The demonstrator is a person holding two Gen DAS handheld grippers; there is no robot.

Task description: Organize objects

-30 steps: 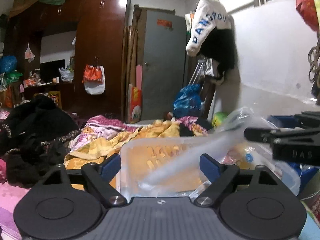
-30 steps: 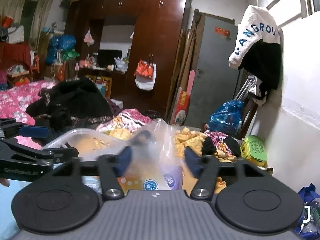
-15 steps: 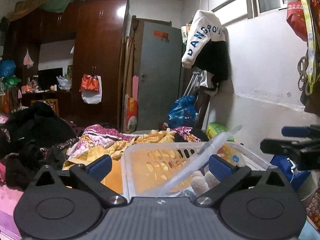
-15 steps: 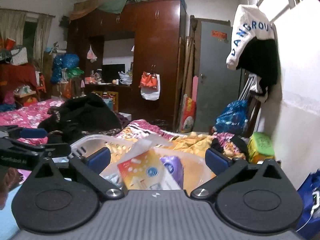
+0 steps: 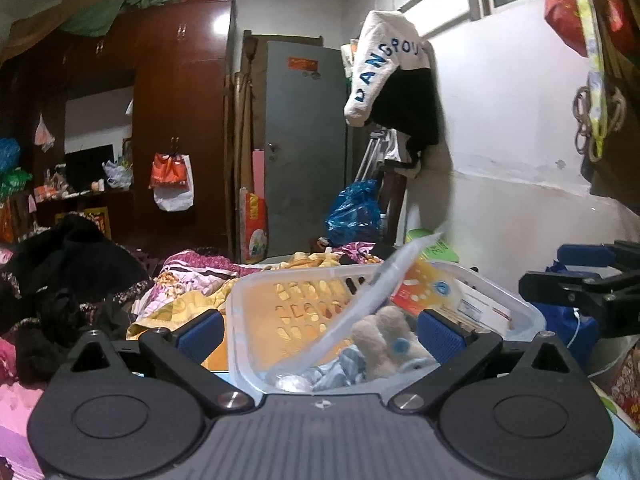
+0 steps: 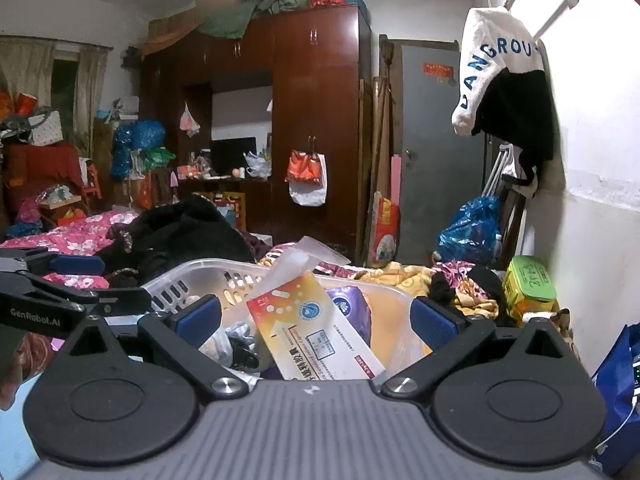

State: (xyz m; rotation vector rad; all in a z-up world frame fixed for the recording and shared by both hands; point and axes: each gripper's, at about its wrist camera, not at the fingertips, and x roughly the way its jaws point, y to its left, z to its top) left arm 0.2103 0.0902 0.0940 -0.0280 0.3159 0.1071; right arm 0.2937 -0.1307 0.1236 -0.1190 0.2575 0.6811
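A clear plastic basket point(image 5: 248, 312) sits on the bed right in front of both grippers; it also shows in the right wrist view point(image 6: 192, 276). In it lie a clear plastic bag point(image 5: 360, 304) holding an orange-and-white packet point(image 6: 316, 328), a purple pack point(image 6: 352, 308) and a grey plush toy point(image 5: 384, 340). My left gripper point(image 5: 320, 330) is open and empty, its fingers either side of the basket's near end. My right gripper point(image 6: 318, 318) is open and empty just before the packet. Each gripper shows at the edge of the other's view.
Heaped bedding point(image 5: 192, 280) and a black clothes pile point(image 6: 184, 232) cover the bed. A green box point(image 6: 528, 284) and a blue bag point(image 5: 352, 212) lie by the white wall at right. A dark wardrobe point(image 6: 316, 128) and grey door point(image 5: 304, 148) stand behind.
Both grippers opened wide and let go of the clear bag with the packet. It dropped into the basket. Both grippers have pulled back a little.
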